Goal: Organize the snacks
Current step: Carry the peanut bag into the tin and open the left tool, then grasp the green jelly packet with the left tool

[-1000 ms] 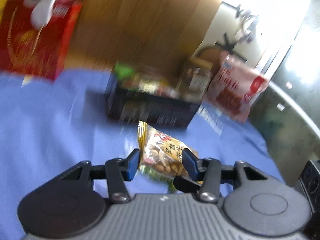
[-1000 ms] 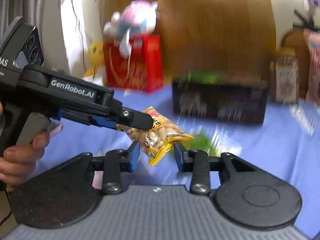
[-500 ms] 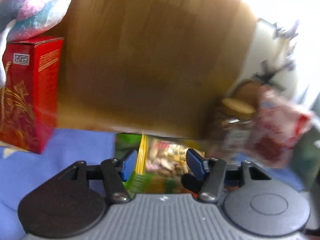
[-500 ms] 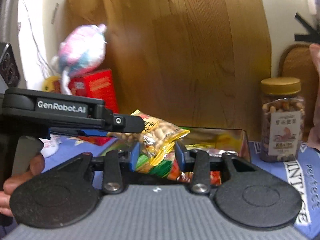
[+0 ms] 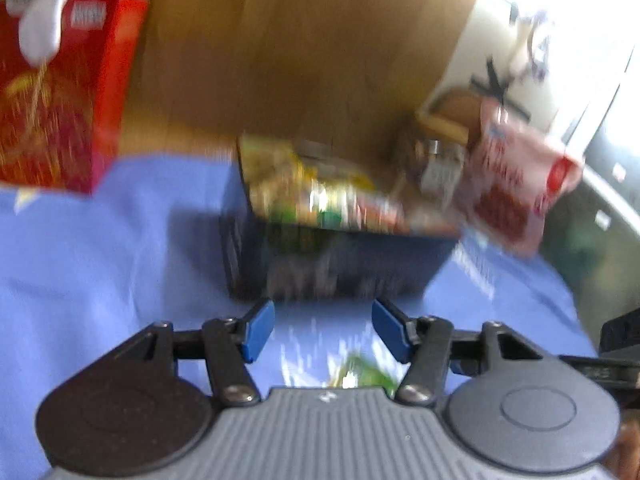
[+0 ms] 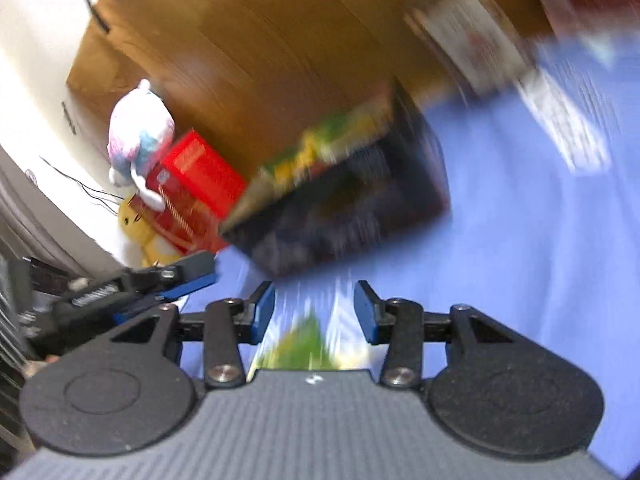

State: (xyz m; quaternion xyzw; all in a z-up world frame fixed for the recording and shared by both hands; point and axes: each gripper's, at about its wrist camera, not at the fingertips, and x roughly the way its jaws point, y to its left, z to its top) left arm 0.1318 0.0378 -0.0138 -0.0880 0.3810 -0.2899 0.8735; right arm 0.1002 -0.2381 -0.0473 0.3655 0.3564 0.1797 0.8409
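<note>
- At the far left of the left wrist view a red carton stands on the blue cloth that covers the bench, with a pale plush toy on top of it; everything here is smeared by motion blur.
- The left tool hangs released over the cloth, its blue pads apart with nothing between them; its jaws have just been closing a little.
- Beyond the left tool sits the dark snack box, filled with colourful packets whose labels are too blurred to read.
- A green snack packet lies on the cloth just under the left tool's body.
- To the right of the box, a jar with a tan lid stands beside a pink-and-red bag.
- In the right wrist view the whole scene is tilted: the plush toy and red carton at left, the left tool reaching in below them.
- The right tool is released with empty jaws that have just been opening, the snack box beyond it and a green packet blurred underneath.
</note>
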